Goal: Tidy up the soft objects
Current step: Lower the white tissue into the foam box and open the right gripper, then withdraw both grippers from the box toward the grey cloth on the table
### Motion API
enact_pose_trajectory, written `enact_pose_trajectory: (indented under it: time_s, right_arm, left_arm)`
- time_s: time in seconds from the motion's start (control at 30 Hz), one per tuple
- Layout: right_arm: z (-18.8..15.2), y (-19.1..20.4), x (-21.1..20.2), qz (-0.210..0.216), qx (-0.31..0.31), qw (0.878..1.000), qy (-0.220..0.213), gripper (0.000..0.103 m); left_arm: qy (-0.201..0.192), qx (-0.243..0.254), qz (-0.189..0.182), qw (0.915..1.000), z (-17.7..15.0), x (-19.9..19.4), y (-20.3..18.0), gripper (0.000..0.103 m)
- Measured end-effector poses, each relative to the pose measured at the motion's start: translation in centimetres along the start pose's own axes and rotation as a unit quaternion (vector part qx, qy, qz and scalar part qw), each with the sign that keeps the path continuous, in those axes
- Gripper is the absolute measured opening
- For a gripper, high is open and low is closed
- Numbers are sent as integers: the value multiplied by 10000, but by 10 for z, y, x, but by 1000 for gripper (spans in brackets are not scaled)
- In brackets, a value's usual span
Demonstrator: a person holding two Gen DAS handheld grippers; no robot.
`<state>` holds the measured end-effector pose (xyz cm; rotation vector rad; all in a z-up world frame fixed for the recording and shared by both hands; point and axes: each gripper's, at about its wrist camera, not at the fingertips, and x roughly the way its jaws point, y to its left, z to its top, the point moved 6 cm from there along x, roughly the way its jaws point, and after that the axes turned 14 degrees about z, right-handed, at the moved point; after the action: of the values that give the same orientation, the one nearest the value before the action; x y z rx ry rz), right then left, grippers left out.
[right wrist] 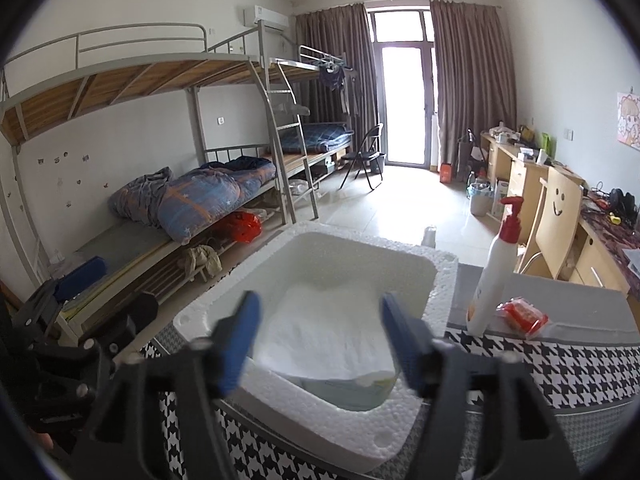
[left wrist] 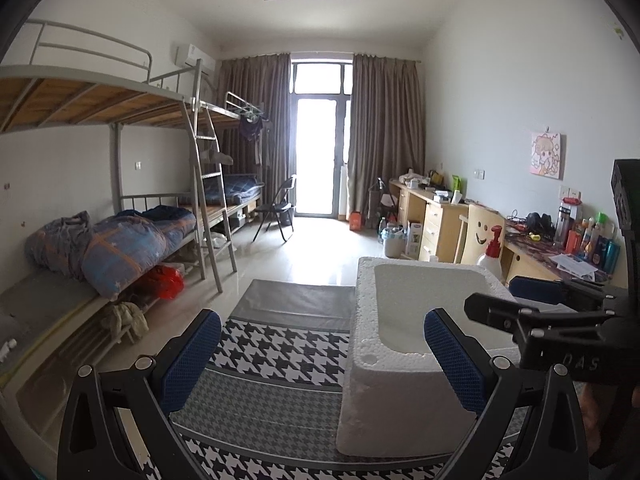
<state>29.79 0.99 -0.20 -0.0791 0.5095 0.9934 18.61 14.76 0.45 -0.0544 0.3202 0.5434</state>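
A white foam box (right wrist: 436, 276) stands on the houndstooth-covered table. A white folded soft pad (right wrist: 328, 336) lies flat inside it, on top of a paler item (right wrist: 352, 394) that peeks out at the near edge. My right gripper (right wrist: 318, 302) hovers over the box, open, its blue pads (right wrist: 240, 332) on either side of the folded pad without touching it. My left gripper (left wrist: 323, 320) is open to the left of the same foam box (left wrist: 384, 412), with nothing held; its right finger overlaps the box's near wall in the view. The box's contents are hidden in the left wrist view.
A white pump bottle with a red top (right wrist: 496, 276) and a red plastic packet (right wrist: 524, 316) stand right of the box on the table cloth (right wrist: 560, 372). Bunk beds with a blue quilt (right wrist: 200, 196) line the left wall. Desks (right wrist: 520, 168) and a wooden chair (right wrist: 556, 216) line the right.
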Motion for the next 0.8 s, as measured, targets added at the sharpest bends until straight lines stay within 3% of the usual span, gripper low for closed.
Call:
enact_pose_trajectory:
  time_s: [0.13, 0.8]
  right_arm:
    - [-2, 4, 2, -18, -111, 9999, 73, 79]
    - [1, -2, -42, -208, -50, 9990, -402, 86]
  left_arm:
    - [-20, -10, -1, 10000, 0, -1, 1, 102]
    - [-34, -4, -264, 9996, 3, -15, -14, 102]
